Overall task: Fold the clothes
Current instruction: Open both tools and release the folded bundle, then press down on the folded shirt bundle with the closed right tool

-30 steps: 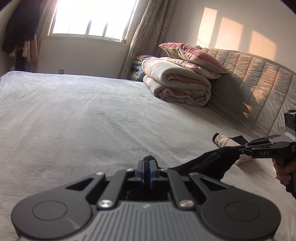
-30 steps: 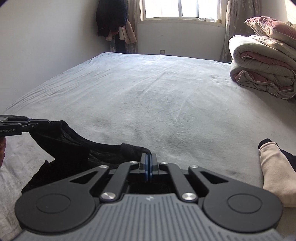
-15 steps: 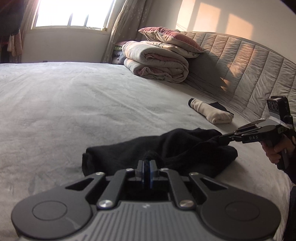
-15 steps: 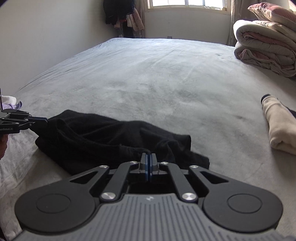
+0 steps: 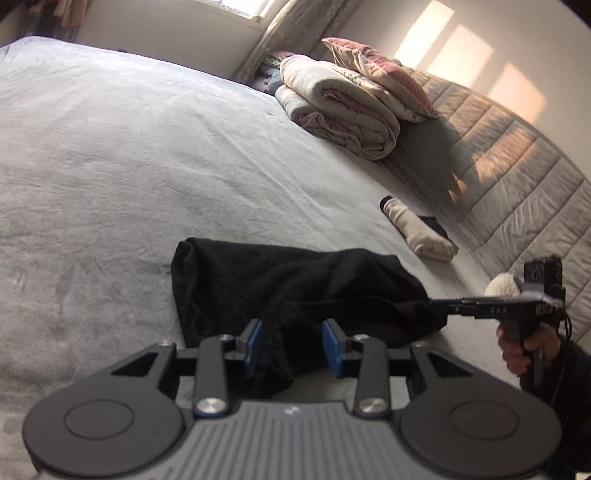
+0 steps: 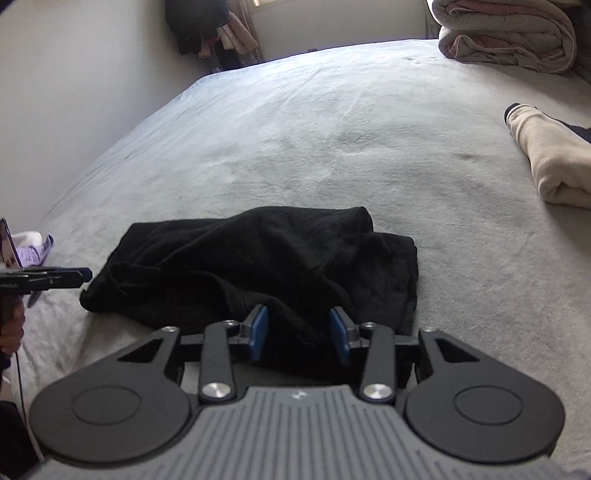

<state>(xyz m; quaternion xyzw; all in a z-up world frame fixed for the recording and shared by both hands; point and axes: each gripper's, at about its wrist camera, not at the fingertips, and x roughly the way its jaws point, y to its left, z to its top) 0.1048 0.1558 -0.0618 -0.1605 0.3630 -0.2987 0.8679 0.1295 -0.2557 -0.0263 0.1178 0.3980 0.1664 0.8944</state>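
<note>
A: Black garment (image 5: 295,291) lies in a loose heap on the grey bed (image 5: 129,155), near its front edge; one layer doubled over, edges uneven. Left tongs (image 5: 291,347) have just been opening; blue pads apart, a fold of cloth between them but not pinched. Right tongs (image 6: 299,332) likewise just opened; pads apart over the near hem, nothing clamped.

B: So the release is the step in hand; judgement: draw both tongs straight back and clear, so no pad drags the hem and undoes the fold; then smooth the top layer and square the corners before the next fold; the cloth looks soft and limp, likely to bunch if pushed.

A: Agreed. View differences: left wrist view shows the right tongs (image 5: 443,308) side-on at the garment's right corner, the hand (image 5: 524,347) on the grip, the padded headboard (image 5: 517,177), the folded quilt (image 5: 343,110) with a pillow on it.

B: Right wrist view gives the garment's left corner, with the left tongs (image 6: 83,275) just beside it, apart from the cloth; a purple item (image 6: 35,251) at the bed's left edge; dark clothes (image 6: 199,26) hanging in the far corner. The cream bundle (image 6: 546,162) shows in both.
</note>
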